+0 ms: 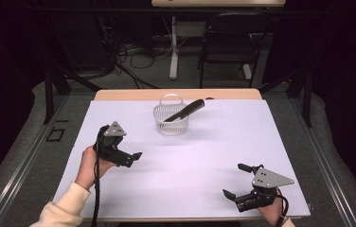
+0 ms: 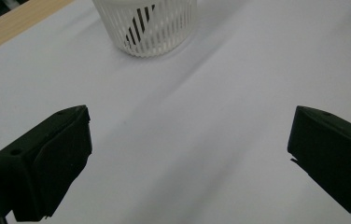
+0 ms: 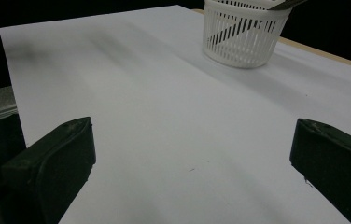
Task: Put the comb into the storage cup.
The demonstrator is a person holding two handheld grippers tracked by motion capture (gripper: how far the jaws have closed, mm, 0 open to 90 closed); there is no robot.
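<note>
A white slatted basket [image 1: 171, 122] with a loop handle stands at the back middle of the white table top [image 1: 200, 151]. A black comb [image 1: 187, 110] leans in it, its end sticking out over the rim to the right. My left gripper [image 1: 128, 157] is at the left of the table, in front of the basket, and stands open with nothing between its jaws. Near the front right edge my right gripper [image 1: 233, 180] is also open and holds nothing. In the left gripper view the basket [image 2: 146, 28] is ahead of the left gripper [image 2: 190, 140]. In the right gripper view the basket [image 3: 242, 33] and comb [image 3: 286, 4] stand far ahead of the right gripper [image 3: 192, 149].
A strip of wooden table edge [image 1: 176, 94] runs behind the white sheet. Beyond the table are a black chair [image 1: 228, 42], a white desk leg [image 1: 173, 47] and loose cables [image 1: 133, 52] on the floor. Metal rails [image 1: 330, 170] flank the table.
</note>
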